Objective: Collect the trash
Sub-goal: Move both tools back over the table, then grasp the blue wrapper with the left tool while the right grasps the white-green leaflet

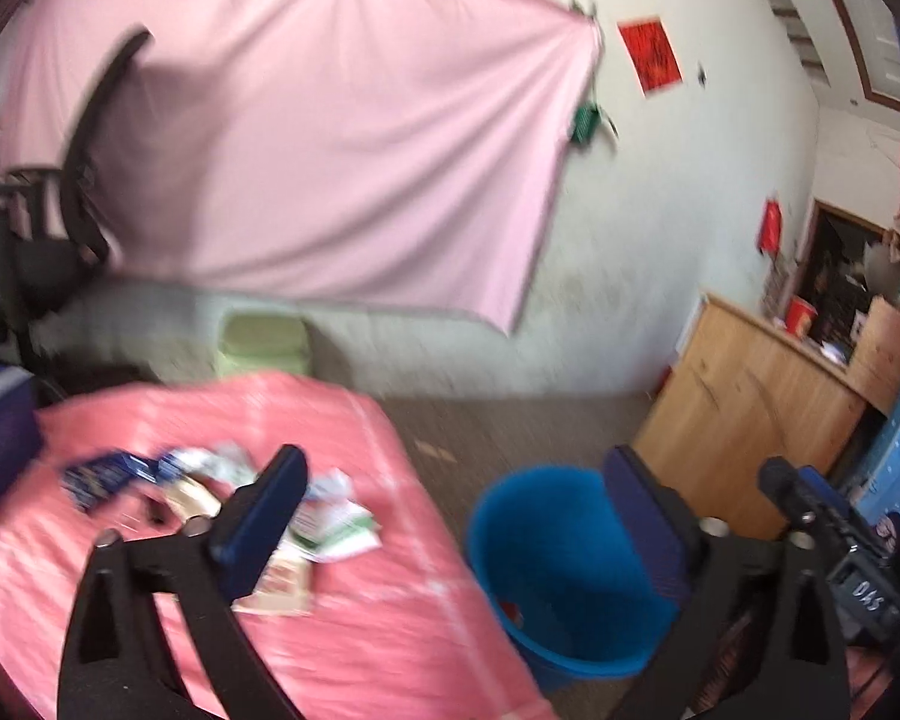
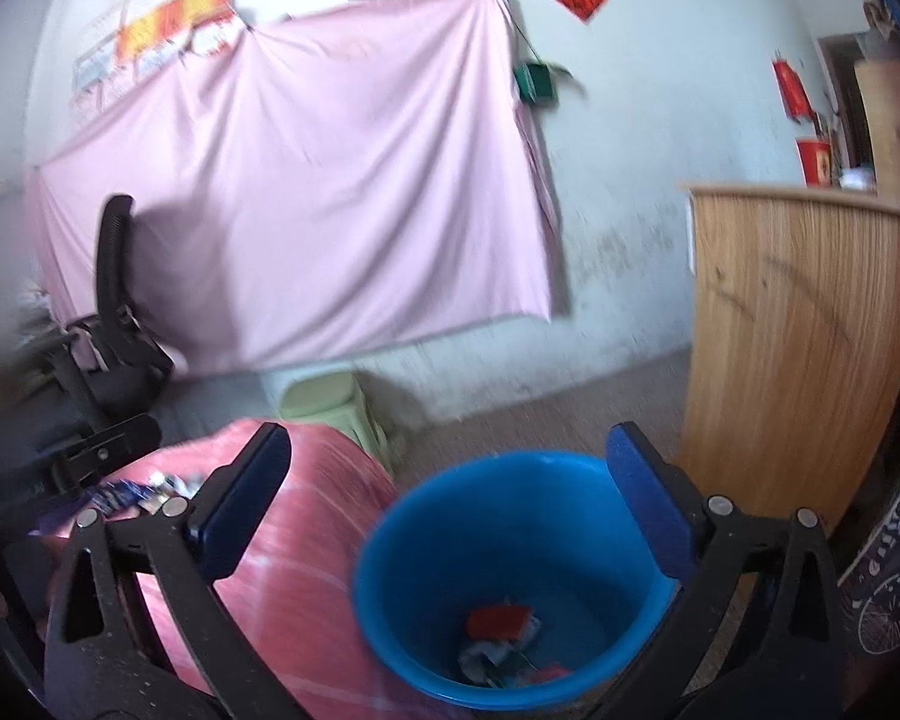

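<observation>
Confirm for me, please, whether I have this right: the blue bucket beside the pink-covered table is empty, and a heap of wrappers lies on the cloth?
Not quite. The blue bucket is not empty: the right wrist view shows a red packet and some crumpled scraps at its bottom. The rest holds: it stands beside the pink-covered table, and a heap of wrappers lies on the cloth.

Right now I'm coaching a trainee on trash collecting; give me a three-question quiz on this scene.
1. True or false: the right claw holds a wrapper.
2. Where does the red packet lie? A) on the pink tablecloth B) in the blue bucket C) on the green stool
3. Fill in: the litter pile waits on the ____.

Key: 1 false; 2 B; 3 tablecloth.
</observation>
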A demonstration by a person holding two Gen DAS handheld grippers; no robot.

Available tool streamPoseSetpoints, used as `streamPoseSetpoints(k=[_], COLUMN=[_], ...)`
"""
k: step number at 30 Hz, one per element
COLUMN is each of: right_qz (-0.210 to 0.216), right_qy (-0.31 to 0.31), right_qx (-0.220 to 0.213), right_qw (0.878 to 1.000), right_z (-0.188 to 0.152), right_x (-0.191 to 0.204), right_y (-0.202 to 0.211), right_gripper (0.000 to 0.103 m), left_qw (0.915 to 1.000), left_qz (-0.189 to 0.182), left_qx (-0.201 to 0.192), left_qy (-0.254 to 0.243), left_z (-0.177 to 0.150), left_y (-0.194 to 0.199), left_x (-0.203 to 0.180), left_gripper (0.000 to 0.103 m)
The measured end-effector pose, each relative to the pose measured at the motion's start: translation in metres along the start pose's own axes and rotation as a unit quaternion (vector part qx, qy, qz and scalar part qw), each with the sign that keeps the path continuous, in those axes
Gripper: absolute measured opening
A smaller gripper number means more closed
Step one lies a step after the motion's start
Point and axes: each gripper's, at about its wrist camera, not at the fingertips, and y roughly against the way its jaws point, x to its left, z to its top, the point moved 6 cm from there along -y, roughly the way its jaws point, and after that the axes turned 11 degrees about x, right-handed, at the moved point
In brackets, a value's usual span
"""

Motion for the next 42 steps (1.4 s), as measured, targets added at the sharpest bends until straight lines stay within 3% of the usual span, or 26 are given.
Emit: streamPoseSetpoints(k=[11, 22, 27, 32, 37, 42], right_qz=[0.06, 0.094, 0.095, 0.08, 0.036, 0.033], right_qy=[0.05, 0.106, 0.123, 0.141, 0.156, 0.147], right_qx=[-0.081, -0.112, -0.085, -0.039, 0.048, 0.127], right_qw=[0.994, 0.983, 0.984, 0.986, 0.986, 0.98], right_z=[0.007, -0.015, -0.034, -0.051, -0.061, -0.065], right_x=[0.095, 0.179, 0.2, 0.206, 0.201, 0.19], right_y=[0.035, 0.035, 0.015, -0.013, -0.056, -0.097], right_gripper=[0.103, 0.103, 0.103, 0.103, 0.103, 0.103], left_qw=[0.9927, 0.9792, 0.9766, 0.9797, 0.9789, 0.9786], left_qz=[0.086, 0.162, 0.183, 0.185, 0.199, 0.202], left_qx=[-0.085, -0.121, -0.114, -0.075, -0.031, 0.029], left_qy=[0.001, 0.007, 0.007, 0.022, 0.034, 0.024], left_z=[-0.006, -0.037, -0.051, -0.062, -0.064, -0.062], left_y=[0.086, 0.128, 0.119, 0.091, 0.058, 0.017], left_x=[0.071, 0.142, 0.165, 0.187, 0.201, 0.207], left_gripper=[0.101, 0.101, 0.101, 0.101, 0.101, 0.101])
